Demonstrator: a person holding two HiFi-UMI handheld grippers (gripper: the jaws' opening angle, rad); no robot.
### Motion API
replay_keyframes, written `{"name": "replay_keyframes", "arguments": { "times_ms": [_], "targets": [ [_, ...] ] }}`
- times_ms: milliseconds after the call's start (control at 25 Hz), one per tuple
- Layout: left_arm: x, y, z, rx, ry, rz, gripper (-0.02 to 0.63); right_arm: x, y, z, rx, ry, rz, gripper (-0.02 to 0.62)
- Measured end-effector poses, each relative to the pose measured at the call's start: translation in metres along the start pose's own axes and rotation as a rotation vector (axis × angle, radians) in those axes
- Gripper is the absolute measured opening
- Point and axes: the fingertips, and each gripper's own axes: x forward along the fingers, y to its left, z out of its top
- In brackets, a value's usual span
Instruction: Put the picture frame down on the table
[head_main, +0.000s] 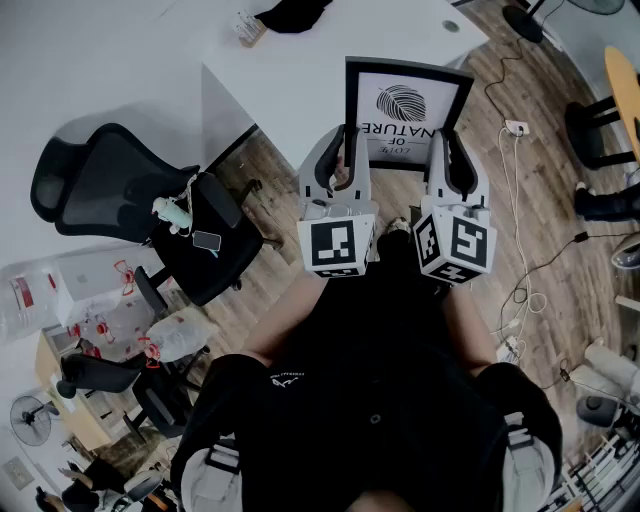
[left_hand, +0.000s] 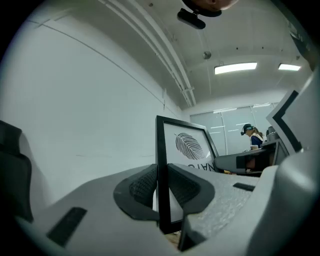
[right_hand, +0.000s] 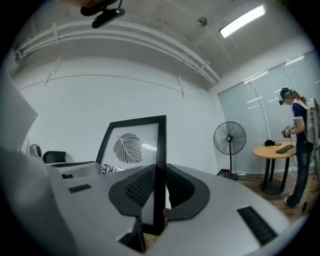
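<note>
Head view: clamping the picture frame (head_main: 405, 105) by both side edges, with the left gripper (head_main: 337, 150) on its left rail and the right gripper (head_main: 452, 152) on its right. Held upright at the near edge of the white tabletop (head_main: 290, 75), leaf print facing the person. Pinched narrowly on the black rail in the left gripper view, likewise in the right gripper view. Cannot tell whether touching the tabletop.

Picture frame (head_main: 405, 105) seemingly at table (head_main: 290, 90) edge — chair (head_main: 110, 195) left.
</note>
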Motion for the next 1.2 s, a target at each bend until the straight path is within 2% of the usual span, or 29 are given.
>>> {"name": "replay_keyframes", "arguments": {
  "times_ms": [120,280,520,840,1200],
  "targets": [
    [-0.096,0.013,0.011,-0.021,-0.006,0.0,0.069,-0.084,0.054,0.0,-0.01,-0.008,-0.025,0.064],
    [-0.202,0.044,0.023,-0.026,0.005,-0.029,0.069,-0.169,0.129,-0.006,0.003,-0.005,-0.055,0.064],
    [-0.292,0.063,0.03,-0.057,0.028,-0.071,0.069,-0.245,0.187,-0.01,-0.012,0.011,-0.063,0.064],
    [-0.337,0.022,0.037,-0.069,0.042,-0.117,0.069,-0.31,0.173,-0.005,-0.03,0.008,-0.098,0.064],
    [-0.354,-0.076,0.045,-0.067,0.052,-0.098,0.069,-0.366,0.093,0.013,-0.033,0.02,-0.083,0.064]
  ]
}}
